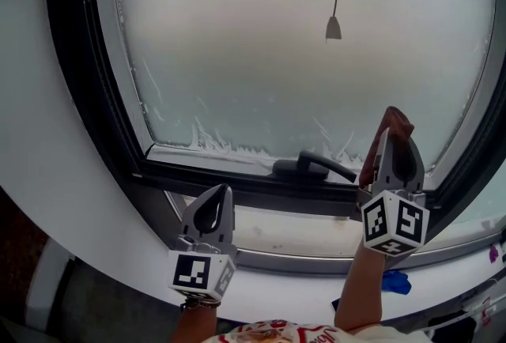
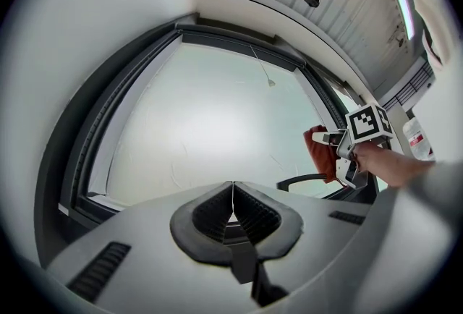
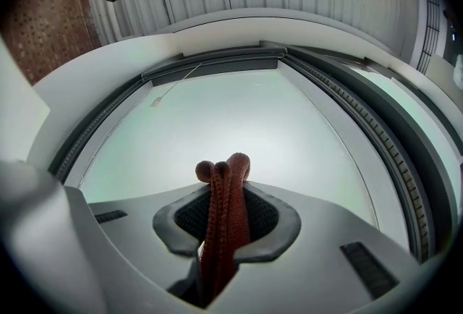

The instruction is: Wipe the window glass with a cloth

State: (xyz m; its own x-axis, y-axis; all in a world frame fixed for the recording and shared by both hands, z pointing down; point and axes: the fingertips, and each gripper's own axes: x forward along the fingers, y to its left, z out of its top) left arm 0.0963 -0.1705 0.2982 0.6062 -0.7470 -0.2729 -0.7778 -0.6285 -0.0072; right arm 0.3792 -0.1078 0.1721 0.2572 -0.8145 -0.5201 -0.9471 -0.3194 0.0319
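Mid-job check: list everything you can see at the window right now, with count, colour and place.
window glass: one, frosted whitish, fills the frame ahead
window frame: one, dark, around the glass
handle: one, black, on the frame's lower edge
pull cord: one, thin, with a grey end piece, hangs in front of the upper glass
sill: one, white, below the frame
cloth: one, reddish brown, clamped in the right gripper
blue object: one, low right; too small to identify
left gripper: grey, jaws together, empty, below the glass
right gripper: grey, shut on the cloth, right of the handle
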